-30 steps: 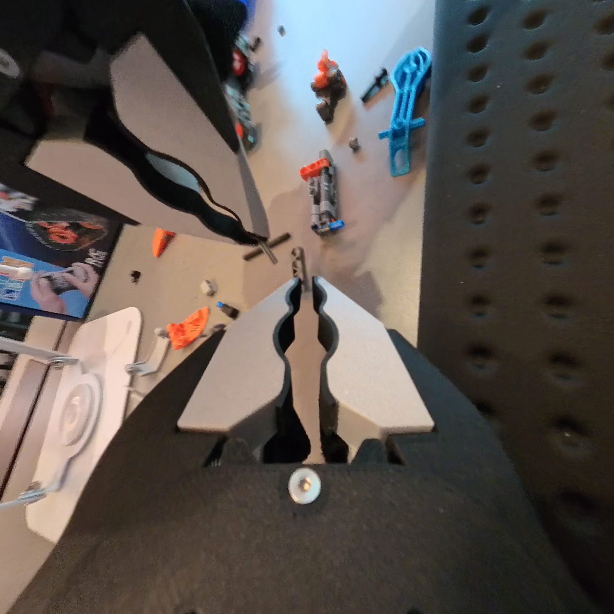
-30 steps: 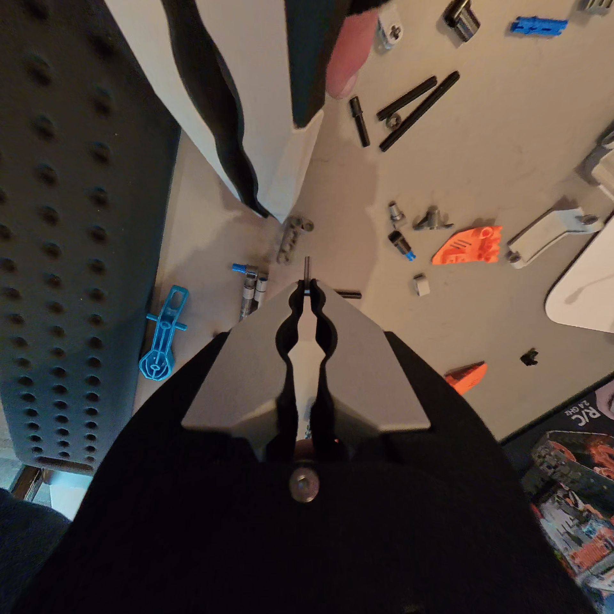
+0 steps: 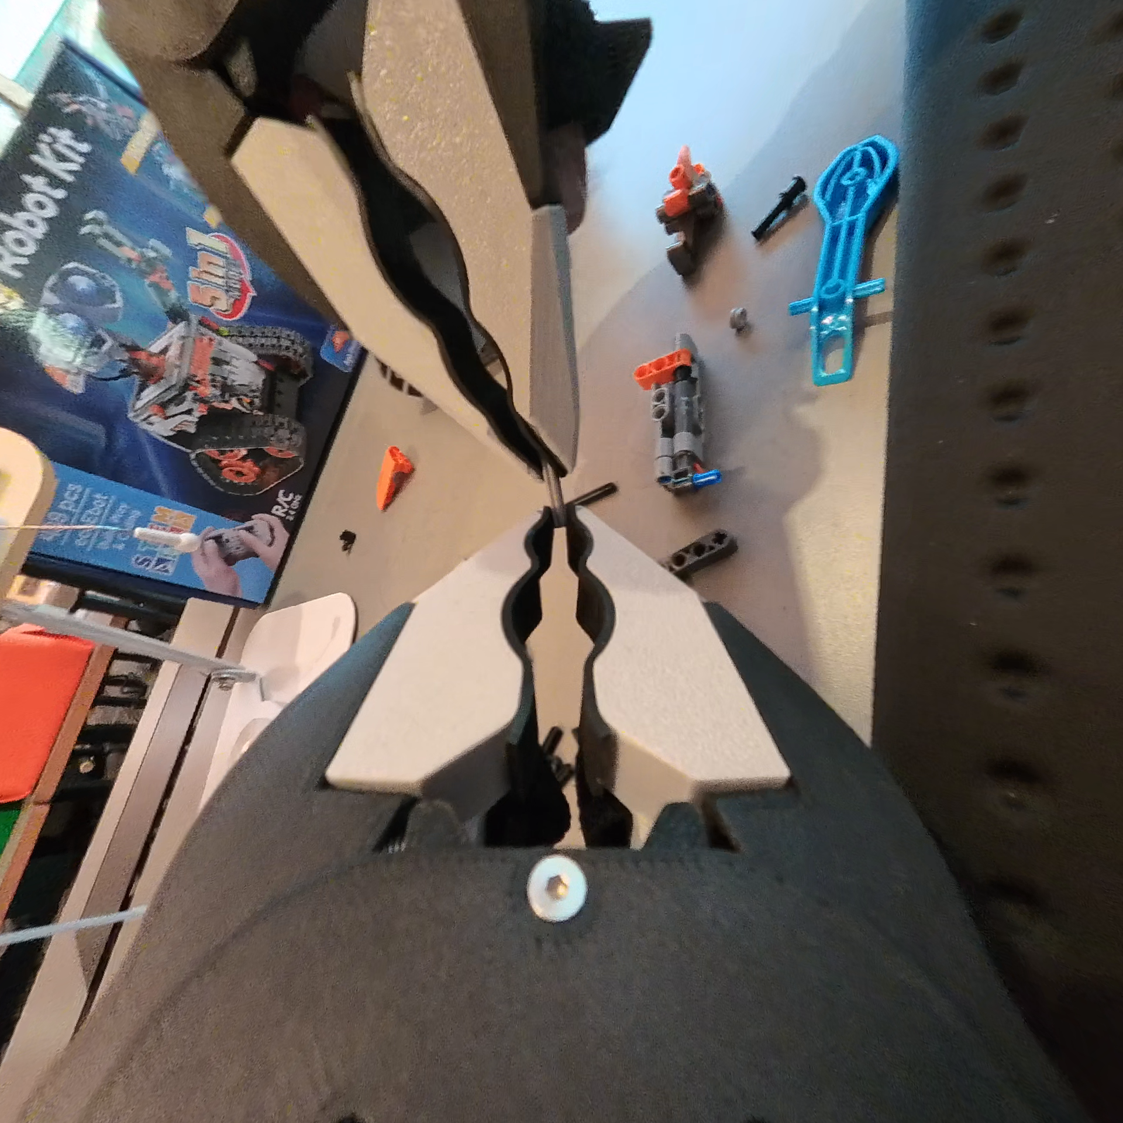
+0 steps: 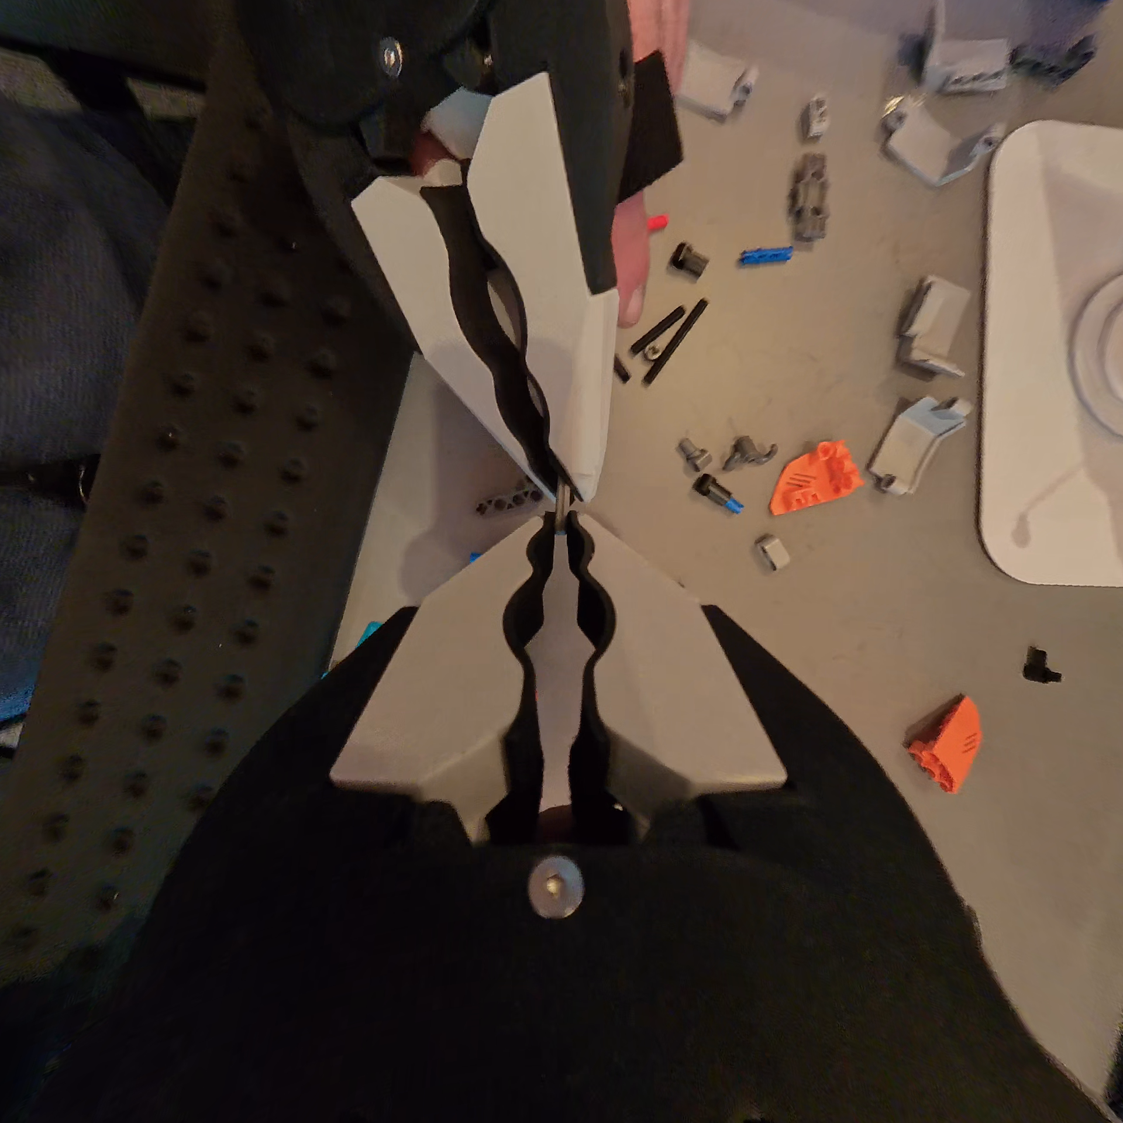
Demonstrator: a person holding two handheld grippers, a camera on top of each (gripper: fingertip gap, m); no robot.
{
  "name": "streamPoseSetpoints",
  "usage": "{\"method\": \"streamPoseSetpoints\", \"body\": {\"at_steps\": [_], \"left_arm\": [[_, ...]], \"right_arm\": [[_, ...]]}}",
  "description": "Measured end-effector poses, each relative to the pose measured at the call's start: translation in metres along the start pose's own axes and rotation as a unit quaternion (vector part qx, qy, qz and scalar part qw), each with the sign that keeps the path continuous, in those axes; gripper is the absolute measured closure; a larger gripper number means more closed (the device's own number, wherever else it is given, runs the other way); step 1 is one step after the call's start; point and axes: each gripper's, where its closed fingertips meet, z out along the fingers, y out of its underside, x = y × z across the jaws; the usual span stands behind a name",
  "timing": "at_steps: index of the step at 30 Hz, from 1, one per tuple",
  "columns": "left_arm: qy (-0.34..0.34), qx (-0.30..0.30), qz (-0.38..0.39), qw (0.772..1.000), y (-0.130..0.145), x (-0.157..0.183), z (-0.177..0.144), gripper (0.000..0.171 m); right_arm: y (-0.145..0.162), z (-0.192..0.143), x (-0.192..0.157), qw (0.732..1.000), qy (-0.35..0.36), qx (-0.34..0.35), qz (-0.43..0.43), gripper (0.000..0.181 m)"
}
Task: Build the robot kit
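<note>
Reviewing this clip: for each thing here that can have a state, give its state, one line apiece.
left gripper: shut on one end of the thin grey pin.
right gripper: shut on the pin's other end.
thin grey pin: held in the air, spanning both sets of fingertips.
grey and orange assembly: lying flat on the table, apart.
blue tool: lying flat, untouched.

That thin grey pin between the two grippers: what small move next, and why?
Probably ease the left gripper shut before the right gripper loosens. The thin grey pin spans both tips above the table; the right fingers clamp one end, while the left fingers look barely closed on the other.
</note>
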Motion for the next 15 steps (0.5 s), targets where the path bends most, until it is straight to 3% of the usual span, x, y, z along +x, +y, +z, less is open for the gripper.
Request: {"method": "streamPoseSetpoints", "body": {"at_steps": [7, 15], "left_arm": [[-0.044, 0.063, -0.047, 0.996, -0.016, -0.024, -0.012, 0.170], [-0.043, 0.076, -0.060, 0.994, -0.018, -0.025, -0.013, 0.170]], "right_arm": [[-0.026, -0.022, 0.009, 0.984, 0.028, 0.166, 0.060, 0.179], [-0.029, -0.024, 0.010, 0.973, 0.058, 0.218, 0.059, 0.180]]}}
